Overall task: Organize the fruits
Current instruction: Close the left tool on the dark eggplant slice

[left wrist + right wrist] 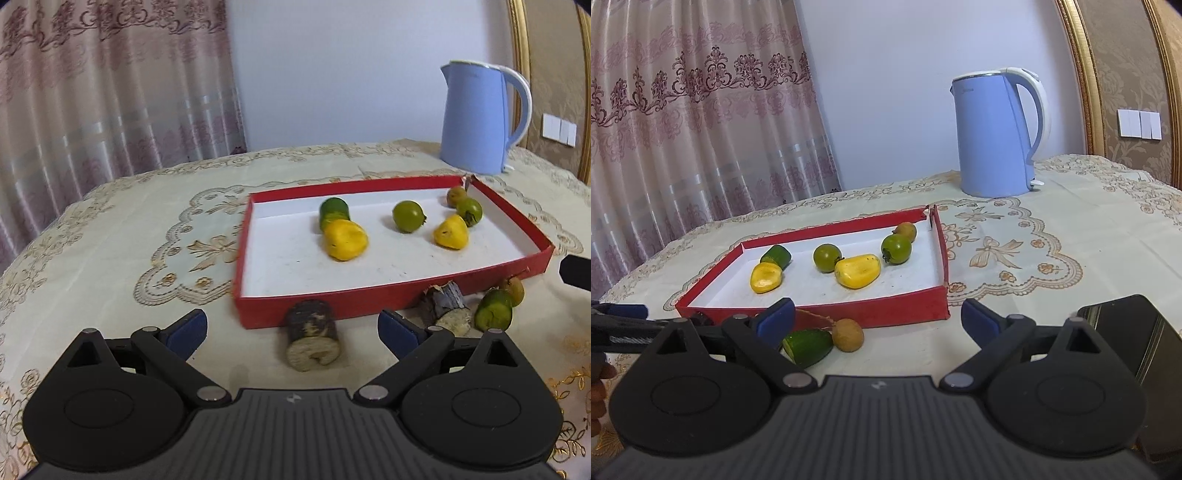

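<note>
Between the wide-spread blue pads of the left gripper (291, 328) lies a cut log piece (313, 339), ungripped, against the front wall of the red box (413, 293). Just beyond the right gripper (877, 315), also wide and holding nothing, a green fruit piece (808, 346) touches a small brown fruit (848, 334) on the tablecloth (1052, 221). Inside the box sit two yellow pieces (857, 271), green fruits (827, 257) and a brown one; a blue kettle (995, 134) stands behind.
</note>
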A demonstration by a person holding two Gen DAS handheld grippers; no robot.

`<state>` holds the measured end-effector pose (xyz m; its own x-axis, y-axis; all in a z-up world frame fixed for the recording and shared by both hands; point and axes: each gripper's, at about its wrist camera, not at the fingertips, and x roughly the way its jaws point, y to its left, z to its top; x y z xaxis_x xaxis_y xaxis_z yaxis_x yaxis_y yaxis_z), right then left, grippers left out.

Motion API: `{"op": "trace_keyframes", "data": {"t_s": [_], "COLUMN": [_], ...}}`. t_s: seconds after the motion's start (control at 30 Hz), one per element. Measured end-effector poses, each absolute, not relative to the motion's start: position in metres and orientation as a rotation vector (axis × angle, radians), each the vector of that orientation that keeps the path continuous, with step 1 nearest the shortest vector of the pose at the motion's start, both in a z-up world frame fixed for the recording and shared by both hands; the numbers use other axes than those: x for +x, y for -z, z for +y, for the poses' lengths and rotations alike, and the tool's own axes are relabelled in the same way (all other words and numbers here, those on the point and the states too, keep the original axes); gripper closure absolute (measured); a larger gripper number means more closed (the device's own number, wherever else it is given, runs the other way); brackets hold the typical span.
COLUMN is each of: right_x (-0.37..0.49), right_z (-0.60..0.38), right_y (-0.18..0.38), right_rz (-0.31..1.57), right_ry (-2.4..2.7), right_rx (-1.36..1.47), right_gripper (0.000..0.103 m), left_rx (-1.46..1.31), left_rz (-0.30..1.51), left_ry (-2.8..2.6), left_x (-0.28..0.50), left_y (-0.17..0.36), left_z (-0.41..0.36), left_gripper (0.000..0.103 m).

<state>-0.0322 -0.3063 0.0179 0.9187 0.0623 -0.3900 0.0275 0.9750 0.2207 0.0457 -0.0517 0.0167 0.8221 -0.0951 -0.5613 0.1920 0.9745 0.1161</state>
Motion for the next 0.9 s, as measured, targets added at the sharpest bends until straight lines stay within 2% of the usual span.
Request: {"op": "trace_keyframes", "data": {"t_s": [0.07, 0.17, 0.23, 0.33, 0.4, 0.5, 0.77, 0.9], "right_x": [-0.032, -0.032, -0.032, -0.032, -0.031, -0.030, -0.032, -0.033], "right_z": [-0.306, -0.306, -0.306, -0.307, -0.307, -0.307, -0.305, -0.301], "right_y": [-0.018, -0.017, -0.017, -0.016, -0.016, -0.016, -0.018, -0.018], "right_rz": [0.407, 0.411, 0.412, 0.411, 0.412, 0.416, 0.416, 0.428], "right_ry": [-0.017, -0.013, -0.012, -0.011, -0.009, -0.007, -0.007, -0.032], "right_rx": [0.228, 0.230, 0.229, 0.228, 0.228, 0.226, 0.190, 0.141], "right_gripper": [0.007, 0.007, 0.007, 0.007, 0.007, 0.007, 0.008, 0.011], "left_rx": [0.175, 0.198, 0.221, 0.216, 0.216, 0.221, 0.183, 0.168], "left_rz": [0.586, 0.576, 0.593, 0.637, 0.649, 0.643, 0.601, 0.567], "left_ry": [0.144, 0.139, 0.131, 0.139, 0.149, 0.167, 0.168, 0.143], "left_x": [0.050, 0.055, 0.058, 0.064, 0.065, 0.064, 0.054, 0.043], "left_y": [-0.015, -0.012, -0.009, -0.003, 0.000, 0.002, 0.000, -0.006], "left_z": [-0.055, -0.060, -0.063, -0.062, -0.061, -0.061, -0.055, -0.053], "left_gripper": [0.005, 0.016, 0.038, 0.056, 0.064, 0.069, 0.070, 0.070]}}
